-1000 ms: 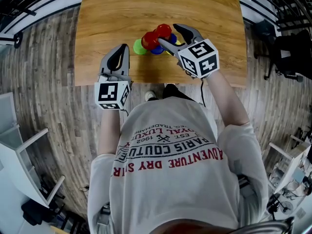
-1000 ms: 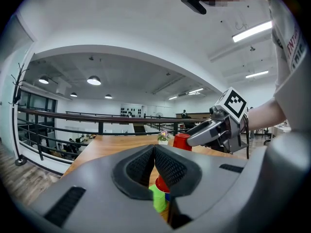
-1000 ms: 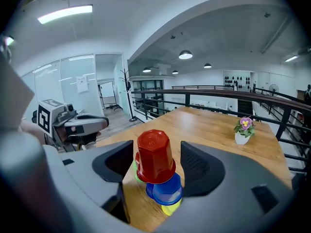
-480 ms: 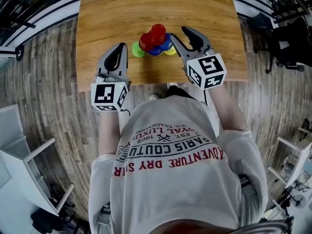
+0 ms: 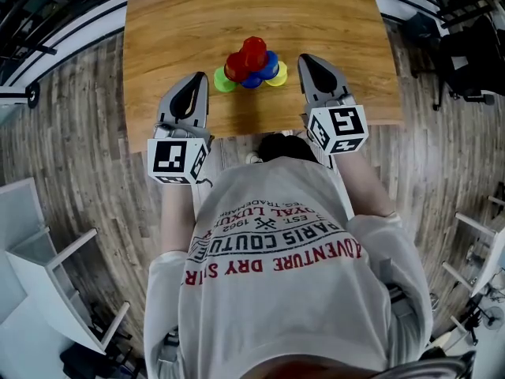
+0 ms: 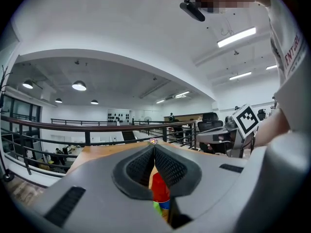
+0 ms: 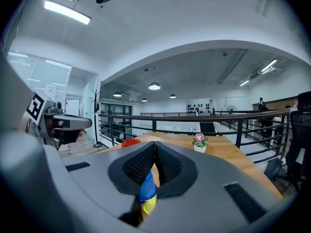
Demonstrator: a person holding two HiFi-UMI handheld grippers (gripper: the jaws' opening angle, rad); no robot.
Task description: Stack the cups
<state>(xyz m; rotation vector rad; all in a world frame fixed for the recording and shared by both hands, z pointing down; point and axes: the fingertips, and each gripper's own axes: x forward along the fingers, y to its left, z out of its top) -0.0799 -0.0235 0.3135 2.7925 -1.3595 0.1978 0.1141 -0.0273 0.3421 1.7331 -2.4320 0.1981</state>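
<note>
1. We see the wooden table (image 5: 197, 22) stretching ahead of both hand-held grippers, whose front ends hang over its near part.
2. The left hand-held gripper (image 5: 196, 81) points up the table, to the left of the cups (image 5: 251, 68) and clear of them. Its jaws are closed tip to tip, and nothing sits between them. In its own view we glimpse the cups only through the slot behind the tips, standing further off on the table.
3. The right hand-held gripper (image 5: 306, 61) is just to the right of the cups, near them but not touching. Its jaws have just been closing and now meet, with nothing caught between them.
4. Each hand-held gripper carries a marker cube at its rear end: the left cube (image 5: 177, 158) lies off the table, and the right cube (image 5: 338, 129) is at the table's near edge.
5. The cups are bunched together between the two tips.
6. The red cups (image 5: 254, 52) stand highest in the bunch.
7. The blue cup (image 5: 270, 68) is on the side facing the right hand-held gripper.
8. The yellow cup (image 5: 278, 77) is the one nearest the right hand-held gripper.
9. The green cup (image 5: 224, 80) is the one nearest the left hand-held gripper.
10. A small potted flower (image 7: 198, 141) stands far ahead of the right hand-held gripper, well apart from the cups.
</note>
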